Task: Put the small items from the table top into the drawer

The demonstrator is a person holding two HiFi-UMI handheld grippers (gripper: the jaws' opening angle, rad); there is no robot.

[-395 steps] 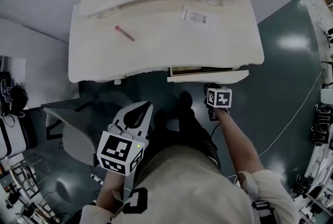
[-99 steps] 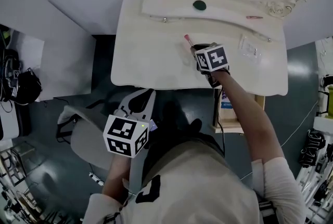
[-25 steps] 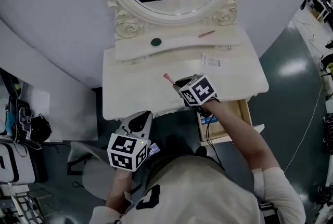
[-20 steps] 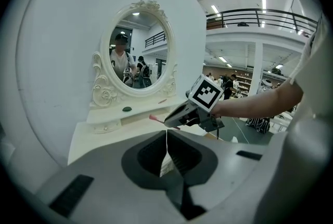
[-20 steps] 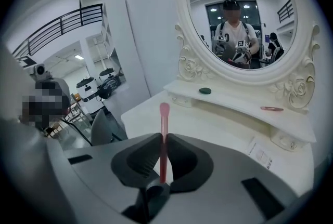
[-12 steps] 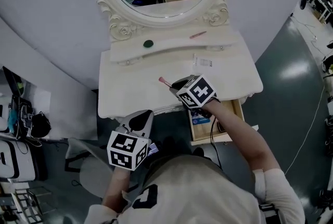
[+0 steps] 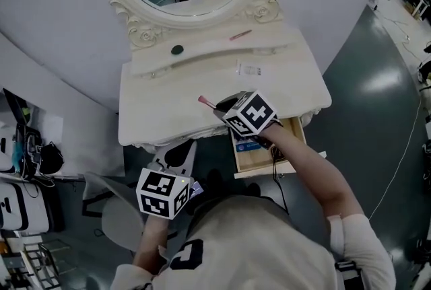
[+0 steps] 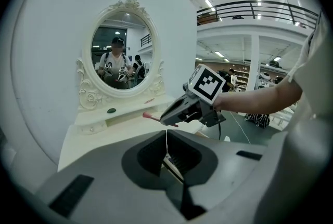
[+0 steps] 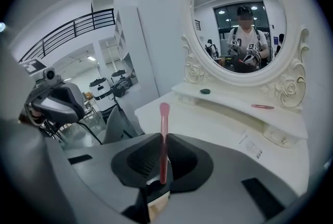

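your right gripper (image 7: 221, 107) has come back from the middle of the table top to its front edge, and the pink stick (image 7: 204, 101) has come up off the surface with it.

head view: the marker cube sits just over the table (image 7: 155, 114) edge, right above the open drawer (image 7: 269, 158). the stick's tip still pokes out over the table top, so it isn't above the drawer yet. something blue already lies in the drawer's near end. your left gripper (image 7: 176, 155) hangs low in front of the table, well apart from the drawer. the green disc (image 7: 177, 50), thin pink stick (image 7: 240, 34) and clear packet (image 7: 250, 70) still wait on the table.

left gripper view: your left gripper (image 8: 166, 141) has its jaws together with nothing in them. it looks at the right gripper (image 8: 167, 117), which carries the pink stick (image 8: 150, 115) roughly level, clear of the surface.

right gripper view: the right gripper (image 9: 164, 141) is clamped on the pink stick (image 9: 164, 119), which runs straight out between the jaws with a long free end.

to do this step well, i'd bring the gripper further back until the whole stick is over the drawer's bare wood. tip it down low inside the walls before you let go, so the long end can't catch the table edge or roll out.
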